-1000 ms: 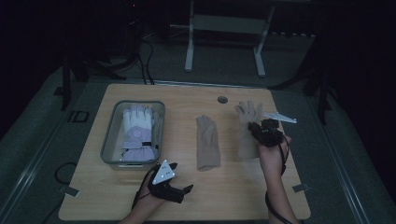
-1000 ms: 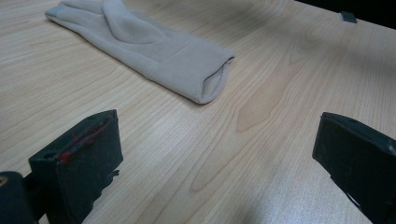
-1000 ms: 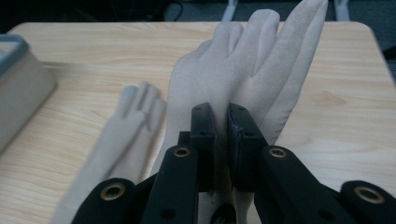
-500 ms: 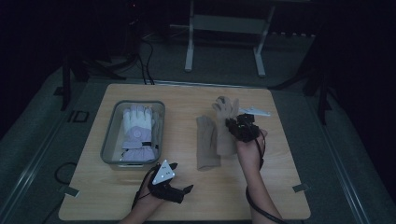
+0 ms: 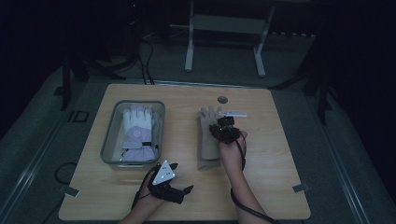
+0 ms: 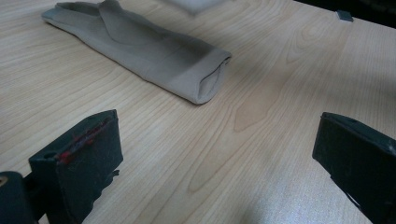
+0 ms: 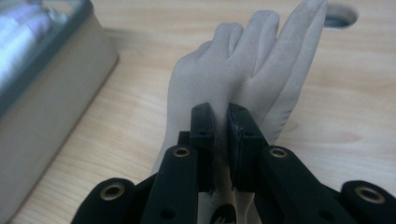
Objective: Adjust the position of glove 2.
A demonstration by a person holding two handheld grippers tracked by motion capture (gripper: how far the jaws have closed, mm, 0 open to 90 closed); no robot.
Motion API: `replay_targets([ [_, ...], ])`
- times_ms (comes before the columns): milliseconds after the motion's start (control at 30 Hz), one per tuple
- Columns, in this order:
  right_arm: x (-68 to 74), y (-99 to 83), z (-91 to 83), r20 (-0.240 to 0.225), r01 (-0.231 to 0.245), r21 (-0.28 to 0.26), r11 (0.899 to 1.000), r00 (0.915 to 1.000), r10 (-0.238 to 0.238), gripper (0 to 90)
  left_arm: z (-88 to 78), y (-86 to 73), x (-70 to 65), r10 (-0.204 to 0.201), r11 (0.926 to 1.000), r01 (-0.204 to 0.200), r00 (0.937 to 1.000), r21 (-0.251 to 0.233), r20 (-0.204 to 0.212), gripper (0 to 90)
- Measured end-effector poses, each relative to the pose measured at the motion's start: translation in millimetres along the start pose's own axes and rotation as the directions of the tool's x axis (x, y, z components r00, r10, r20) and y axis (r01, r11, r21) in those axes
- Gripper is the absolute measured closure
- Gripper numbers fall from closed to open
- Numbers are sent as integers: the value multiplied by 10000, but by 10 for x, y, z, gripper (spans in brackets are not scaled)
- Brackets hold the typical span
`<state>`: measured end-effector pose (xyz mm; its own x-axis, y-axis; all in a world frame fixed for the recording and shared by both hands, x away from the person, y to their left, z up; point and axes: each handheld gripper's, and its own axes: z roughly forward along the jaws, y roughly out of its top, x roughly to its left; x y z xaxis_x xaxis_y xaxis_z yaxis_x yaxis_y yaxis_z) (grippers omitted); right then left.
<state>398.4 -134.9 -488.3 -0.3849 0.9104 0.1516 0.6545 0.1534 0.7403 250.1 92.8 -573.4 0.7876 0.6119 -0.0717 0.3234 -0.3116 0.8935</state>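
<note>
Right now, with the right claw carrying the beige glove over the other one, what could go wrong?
The right claw pinches only a thin fold of the held glove, so it might slip out. It hangs over the glove on the table and could drag it askew. The bin stands close by, so a wide swing may bump it.

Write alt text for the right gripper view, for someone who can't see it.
The right gripper, its black jaws shut on a beige glove, holds it over a wooden table. The glove's fingers point away from the camera, and a grey bin stands at the left.
</note>
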Motion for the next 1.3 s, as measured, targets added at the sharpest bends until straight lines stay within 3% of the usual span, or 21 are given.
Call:
replay_targets([
  [367, -11, -208, 347, -116, -218, 1116, 9935, 9997, 233, 799, 0, -1, -4, 17, 10000, -17, 10000, -12, -6, 16],
  [600, 12, -280, 430, -173, 47, 1259, 9920, 9998, -25, 684, -1, -2, -8, 35, 10000, -35, 10000, -21, -15, 16],
  [800, -27, -247, 316, -401, 48, 1153, 9933, 9992, -1, 575, 0, -1, -10, 40, 10000, -40, 10000, 24, -13, 16],
  [933, -98, -215, 204, -651, 683, 867, 9939, 9959, -627, 499, 8, 2, -16, 25, 10000, -24, 9999, 93, -120, 16],
  [1000, -130, -208, 148, -815, 1021, 857, 9911, 9921, -952, 423, 8, 2, -8, -126, 9999, 128, 9996, 82, -264, 16],
  [1067, -163, -208, 98, -977, 952, 1073, 9897, 9916, -848, 306, 11, 8, 2, -411, 9989, 418, 9986, 206, -323, 16],
  [1133, -207, -223, 48, -1124, 1268, 1206, 9846, 9872, -1133, 248, 0, 27, -2, -544, 9984, 546, 9984, 114, -120, 16],
  [1200, -263, -236, 3, -1445, 1235, 1154, 9856, 9838, -1063, 171, -3, 55, -18, -454, 9989, 455, 9989, 96, -150, 16],
  [1300, -357, -257, -58, -2017, 1297, 1108, 9854, 9737, -1055, 159, 5, 91, -32, -508, 9985, 513, 9984, 200, -244, 16],
])
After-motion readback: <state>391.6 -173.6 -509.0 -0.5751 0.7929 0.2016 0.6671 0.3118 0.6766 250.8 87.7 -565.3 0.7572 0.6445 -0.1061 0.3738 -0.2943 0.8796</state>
